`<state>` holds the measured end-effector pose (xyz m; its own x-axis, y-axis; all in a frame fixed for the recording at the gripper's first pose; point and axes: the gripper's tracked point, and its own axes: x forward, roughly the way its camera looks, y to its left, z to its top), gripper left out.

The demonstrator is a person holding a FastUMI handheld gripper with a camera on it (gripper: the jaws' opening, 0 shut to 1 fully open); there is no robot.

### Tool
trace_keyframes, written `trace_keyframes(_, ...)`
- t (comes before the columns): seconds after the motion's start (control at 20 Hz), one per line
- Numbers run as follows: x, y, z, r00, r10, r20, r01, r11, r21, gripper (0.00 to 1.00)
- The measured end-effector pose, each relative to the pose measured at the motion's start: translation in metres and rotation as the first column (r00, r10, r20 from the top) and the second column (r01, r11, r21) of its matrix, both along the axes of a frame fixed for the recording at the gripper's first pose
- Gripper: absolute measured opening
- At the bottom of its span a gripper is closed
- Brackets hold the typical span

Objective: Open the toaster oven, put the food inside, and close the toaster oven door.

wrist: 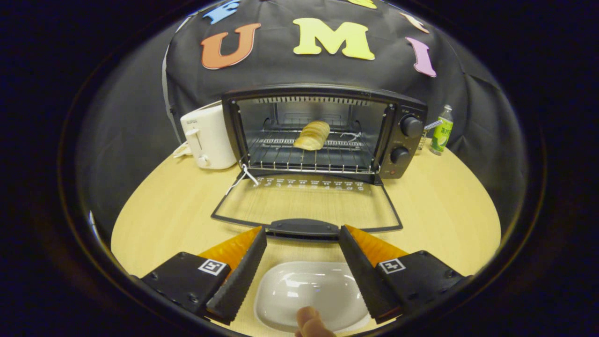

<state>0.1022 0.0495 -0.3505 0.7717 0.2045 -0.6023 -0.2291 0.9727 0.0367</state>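
A black toaster oven [402,140] stands on the wooden table with its glass door [306,203] folded down flat toward me. A golden bread roll [312,135] lies on the wire rack [304,157] inside. The door's black handle [303,228] sits just ahead of my fingertips. My gripper [303,236] is open, its two black ribbed fingers [241,276] spread wide with nothing between the tips. Between and below the fingers rests an empty white dish [313,292], with a person's fingertip [311,323] at its near rim.
A white pop-up toaster [206,140] stands left of the oven. A green drink bottle [442,130] stands to its right near the cloth wall. Bare wooden table [440,206] stretches on both sides of the open door.
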Motion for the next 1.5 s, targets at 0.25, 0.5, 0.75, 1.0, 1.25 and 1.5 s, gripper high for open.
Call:
trace_keyframes(0.25,-0.001,0.000,-0.018,0.998,-0.029,-0.052,0.029,1.000,-0.005,1.00)
trace_keyframes(0.5,0.009,-0.002,-0.025,0.997,-0.067,-0.048,0.066,0.998,-0.018,1.00)
trace_keyframes(0.75,0.015,-0.002,-0.024,0.993,-0.116,-0.018,0.114,0.991,-0.066,1.00)
trace_keyframes(1.0,0.015,-0.001,-0.010,0.992,-0.126,-0.001,0.125,0.991,-0.040,1.00)
trace_keyframes(1.25,0.014,0.001,0.023,0.987,-0.119,0.106,0.122,0.992,-0.024,1.00)
trace_keyframes(1.5,0.029,0.002,0.059,0.967,-0.125,0.223,0.125,0.992,0.016,1.00)
